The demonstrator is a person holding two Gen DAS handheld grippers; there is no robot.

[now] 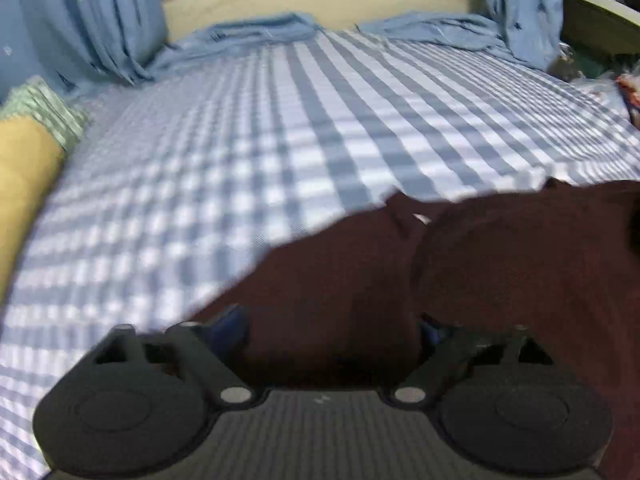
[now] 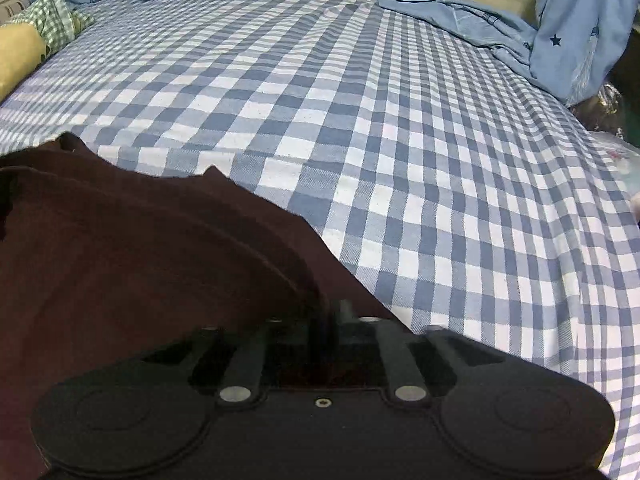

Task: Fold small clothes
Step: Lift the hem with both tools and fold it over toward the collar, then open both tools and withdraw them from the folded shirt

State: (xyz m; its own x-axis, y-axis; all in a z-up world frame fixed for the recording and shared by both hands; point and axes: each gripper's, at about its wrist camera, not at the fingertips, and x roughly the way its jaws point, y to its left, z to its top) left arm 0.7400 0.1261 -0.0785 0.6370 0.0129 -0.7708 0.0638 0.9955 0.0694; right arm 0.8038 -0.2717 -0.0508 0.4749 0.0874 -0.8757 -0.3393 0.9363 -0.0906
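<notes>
The dark maroon garment (image 1: 460, 272) lies spread on the checked bedsheet (image 1: 280, 140), at its near edge, laid flat for folding. Left tongs (image 1: 334, 328) gape wide over it, pinching nothing; right tongs (image 2: 324, 320) look nearly closed on a raised fold.
</notes>
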